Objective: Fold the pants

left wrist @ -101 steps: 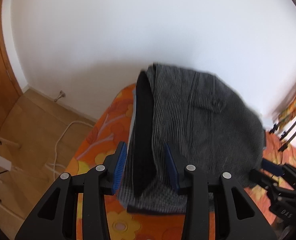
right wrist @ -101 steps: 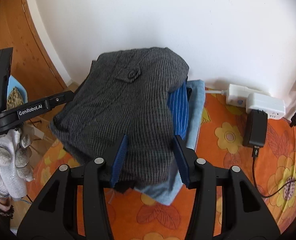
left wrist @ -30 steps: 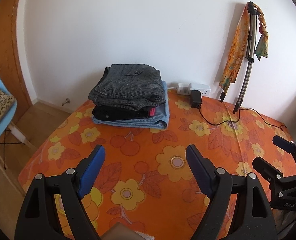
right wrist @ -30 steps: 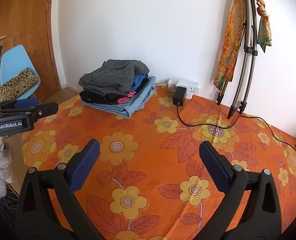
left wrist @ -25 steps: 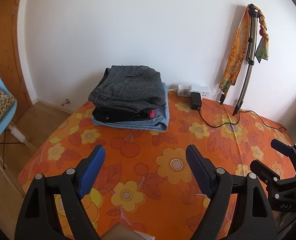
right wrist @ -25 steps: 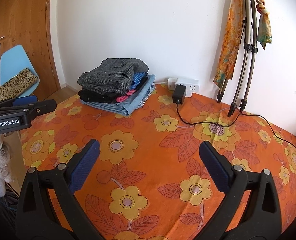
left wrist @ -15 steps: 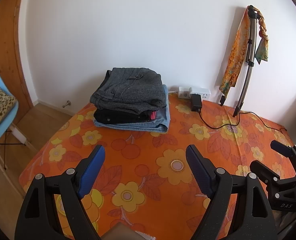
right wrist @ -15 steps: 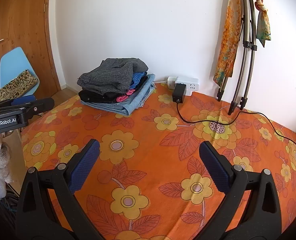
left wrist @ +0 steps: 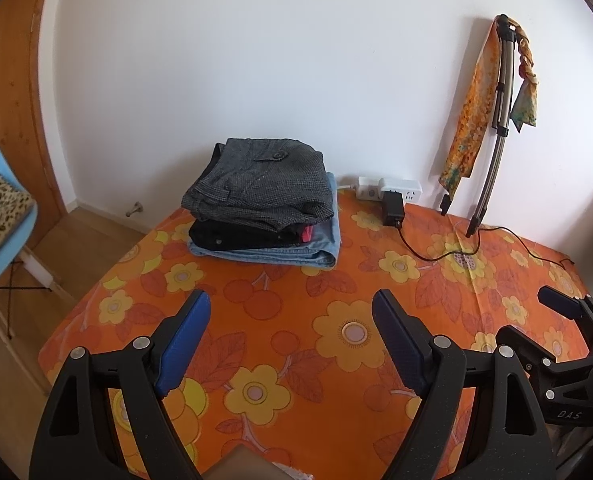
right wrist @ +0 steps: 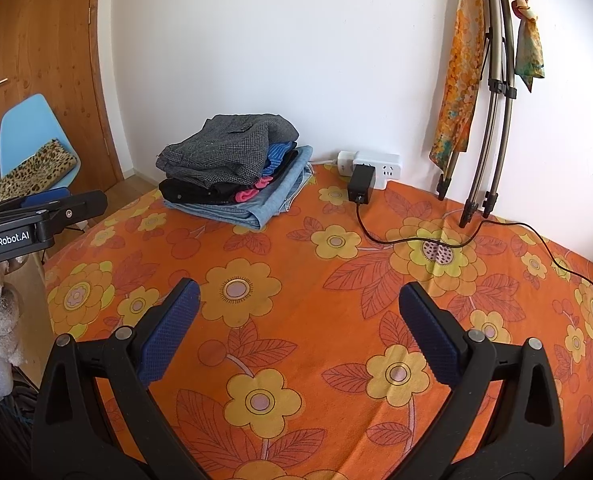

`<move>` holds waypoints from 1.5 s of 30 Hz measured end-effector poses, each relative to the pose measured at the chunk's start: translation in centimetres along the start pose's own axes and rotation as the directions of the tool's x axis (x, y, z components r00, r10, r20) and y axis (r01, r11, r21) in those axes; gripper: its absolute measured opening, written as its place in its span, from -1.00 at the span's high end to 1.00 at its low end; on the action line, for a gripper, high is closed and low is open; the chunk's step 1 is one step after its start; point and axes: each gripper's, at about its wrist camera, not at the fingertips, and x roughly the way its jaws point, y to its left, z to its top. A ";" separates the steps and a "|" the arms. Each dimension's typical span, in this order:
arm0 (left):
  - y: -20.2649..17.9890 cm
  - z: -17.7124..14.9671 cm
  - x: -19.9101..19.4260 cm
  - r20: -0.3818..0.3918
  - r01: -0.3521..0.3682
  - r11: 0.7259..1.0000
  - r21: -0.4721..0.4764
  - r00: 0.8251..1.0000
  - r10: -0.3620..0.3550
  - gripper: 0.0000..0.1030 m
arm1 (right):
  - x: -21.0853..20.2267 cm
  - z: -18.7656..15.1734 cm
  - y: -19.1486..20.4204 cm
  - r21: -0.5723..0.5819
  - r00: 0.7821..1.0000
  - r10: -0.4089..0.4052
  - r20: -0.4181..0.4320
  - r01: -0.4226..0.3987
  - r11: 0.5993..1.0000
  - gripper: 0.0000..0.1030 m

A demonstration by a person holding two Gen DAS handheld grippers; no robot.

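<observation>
Folded grey pants (left wrist: 262, 184) lie on top of a stack of folded clothes at the far left of the orange flowered table (left wrist: 336, 280), near the wall. They also show in the right wrist view (right wrist: 224, 148), above black, pink, blue and denim garments (right wrist: 272, 196). My left gripper (left wrist: 290, 332) is open and empty, well back from the stack over the table. My right gripper (right wrist: 298, 320) is open and empty too. Each gripper shows at the edge of the other's view.
A white power strip (right wrist: 372, 162) with a black adapter (right wrist: 360, 188) and cable sits by the wall. A tripod with orange scarves (right wrist: 492, 80) leans at the back right. A blue chair (right wrist: 36, 148) and a wooden door stand left of the table edge.
Both grippers let go of the grey pants on the stack, opened and pulled back far from it. Over the last second they drifted only slightly.
</observation>
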 end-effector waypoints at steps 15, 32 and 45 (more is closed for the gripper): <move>0.0 0.1 -0.2 0.008 -0.005 1.000 0.000 1.000 0.005 -0.61 | 0.1 -0.2 0.0 0.002 1.000 0.004 -0.003 -0.004 1.000 -0.97; -0.2 -0.1 -0.3 0.013 -0.011 1.000 0.003 1.000 0.011 -0.61 | 0.2 -0.3 0.3 0.001 1.000 0.003 -0.003 -0.003 1.000 -0.97; 0.1 -0.1 -0.2 0.011 -0.026 1.000 -0.014 1.000 0.027 -0.61 | 0.2 -0.3 0.3 0.002 1.000 0.002 -0.005 -0.002 1.000 -0.97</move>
